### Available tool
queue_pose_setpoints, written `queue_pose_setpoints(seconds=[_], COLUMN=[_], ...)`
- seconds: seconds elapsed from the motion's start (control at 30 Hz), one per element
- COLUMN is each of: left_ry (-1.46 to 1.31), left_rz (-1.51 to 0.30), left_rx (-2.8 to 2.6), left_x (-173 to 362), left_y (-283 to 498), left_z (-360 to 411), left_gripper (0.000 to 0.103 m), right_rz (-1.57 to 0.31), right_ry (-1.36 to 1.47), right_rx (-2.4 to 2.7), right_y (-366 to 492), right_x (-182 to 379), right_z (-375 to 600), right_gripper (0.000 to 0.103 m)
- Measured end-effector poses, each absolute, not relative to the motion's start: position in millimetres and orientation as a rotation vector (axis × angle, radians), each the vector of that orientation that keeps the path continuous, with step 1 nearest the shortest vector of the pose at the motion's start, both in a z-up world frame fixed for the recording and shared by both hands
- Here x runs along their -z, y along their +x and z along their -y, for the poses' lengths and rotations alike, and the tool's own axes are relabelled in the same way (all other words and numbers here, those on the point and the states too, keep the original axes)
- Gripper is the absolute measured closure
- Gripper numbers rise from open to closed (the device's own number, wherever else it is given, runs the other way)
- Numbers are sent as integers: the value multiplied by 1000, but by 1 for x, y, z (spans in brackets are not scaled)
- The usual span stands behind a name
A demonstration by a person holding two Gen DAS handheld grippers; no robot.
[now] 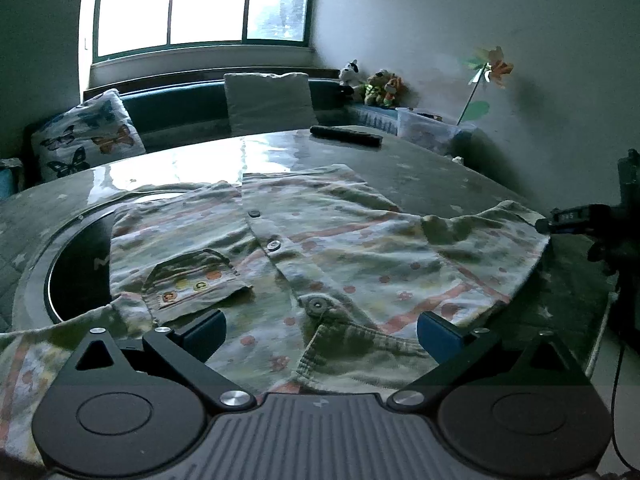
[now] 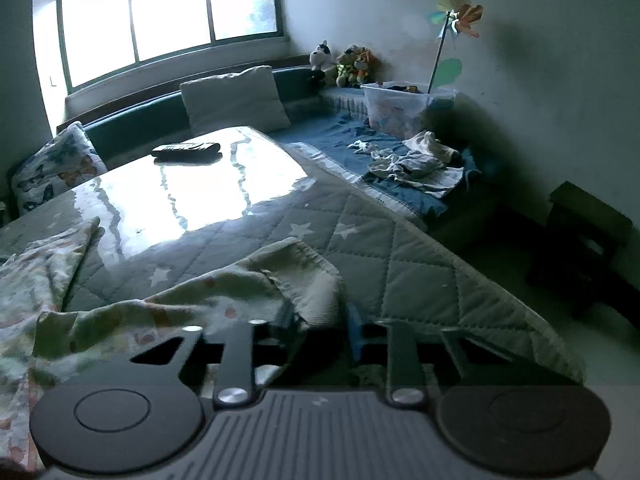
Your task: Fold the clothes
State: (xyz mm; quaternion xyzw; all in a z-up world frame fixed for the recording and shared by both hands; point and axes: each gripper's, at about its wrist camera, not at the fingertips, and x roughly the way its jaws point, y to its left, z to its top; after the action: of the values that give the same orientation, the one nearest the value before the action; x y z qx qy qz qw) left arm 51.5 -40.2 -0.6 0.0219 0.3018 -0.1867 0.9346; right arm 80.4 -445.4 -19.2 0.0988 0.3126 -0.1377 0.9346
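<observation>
A small patterned button-up shirt (image 1: 320, 256) with a chest pocket lies spread face up on the quilted table. My left gripper (image 1: 320, 334) is open, its blue pads on either side of the collar, just above the cloth. In the right wrist view, my right gripper (image 2: 320, 320) is shut on the end of the shirt's sleeve (image 2: 296, 280), near the table's right edge. The right gripper also shows at the far right of the left wrist view (image 1: 576, 218), at the sleeve's tip.
A dark remote (image 1: 346, 135) lies at the table's far side. A round dark inset (image 1: 80, 272) sits under the shirt's left part. A bench with pillows (image 2: 234, 98), a clear bin (image 2: 404, 108) and loose clothes (image 2: 416, 160) runs behind and right of the table. A dark stool (image 2: 588, 240) stands at right.
</observation>
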Motion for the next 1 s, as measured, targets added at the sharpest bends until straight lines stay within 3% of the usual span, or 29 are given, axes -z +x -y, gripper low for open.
queue_pose_setpoints(seconds=[0.03, 0.13, 0.63, 1.0], left_ry=[44, 43, 26, -11], left_rz=[-618, -622, -637, -630], left_rx=[378, 365, 297, 245], left_x=[1, 2, 5, 4], left_y=[51, 52, 48, 35], left_z=[40, 39, 27, 9], left_gripper=[0, 0, 0, 0], right_rz=[-640, -632, -527, -528], right_ry=[206, 218, 300, 235], right_rx=[276, 252, -196, -495], right_y=[80, 77, 73, 93], right_x=[19, 14, -59, -81], right_z=[445, 441, 352, 252], right_gripper=[90, 93, 93, 93])
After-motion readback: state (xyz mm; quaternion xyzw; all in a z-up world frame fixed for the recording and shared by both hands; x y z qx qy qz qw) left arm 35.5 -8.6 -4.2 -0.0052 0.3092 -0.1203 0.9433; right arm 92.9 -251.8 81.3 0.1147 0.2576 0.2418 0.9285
